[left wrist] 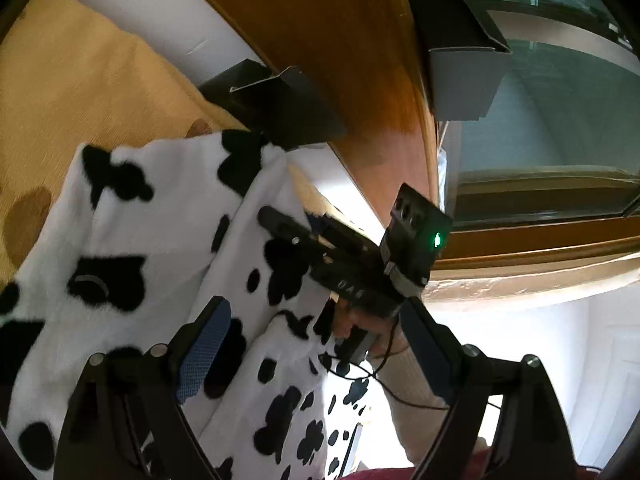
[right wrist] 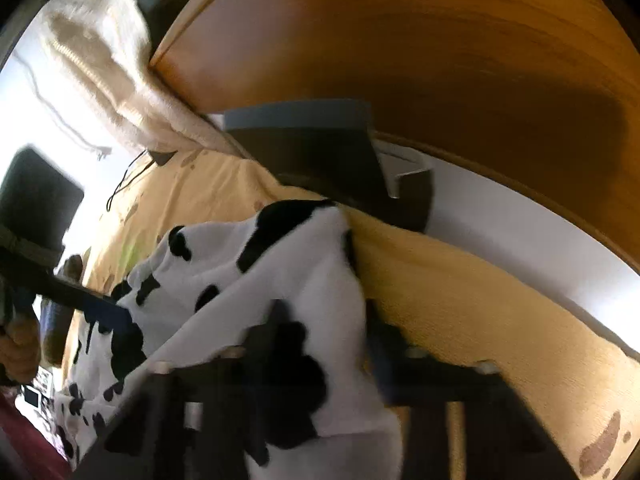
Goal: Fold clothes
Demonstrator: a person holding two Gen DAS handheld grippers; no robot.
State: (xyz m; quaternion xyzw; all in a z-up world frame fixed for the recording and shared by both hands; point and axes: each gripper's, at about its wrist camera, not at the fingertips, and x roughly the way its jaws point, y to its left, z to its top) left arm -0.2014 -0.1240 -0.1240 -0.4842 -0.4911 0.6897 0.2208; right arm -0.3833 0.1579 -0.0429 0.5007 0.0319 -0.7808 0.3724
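Note:
A fleecy white garment with black cow patches (left wrist: 132, 216) lies spread on a yellow bed sheet (left wrist: 80, 80). My left gripper (left wrist: 316, 356) hovers over its near part, jaws wide apart, blue pads (left wrist: 204, 356) clear of the cloth. My right gripper (left wrist: 268, 216), held by a hand (left wrist: 348, 320), reaches onto a raised fold in the garment's middle. In the blurred right wrist view the cow-print garment (right wrist: 312, 264) fills the gap between the right gripper's (right wrist: 320, 340) fingers, which look closed on the fold. One left finger (right wrist: 112, 314) shows at the left, above the cloth.
A wooden headboard (left wrist: 320, 40) runs behind the bed, with a dark open box (left wrist: 280, 108) against it just beyond the garment's far edge. A second box (left wrist: 460, 60) and a window (left wrist: 560, 120) are to the right. A beige cloth (right wrist: 104, 60) hangs at upper left.

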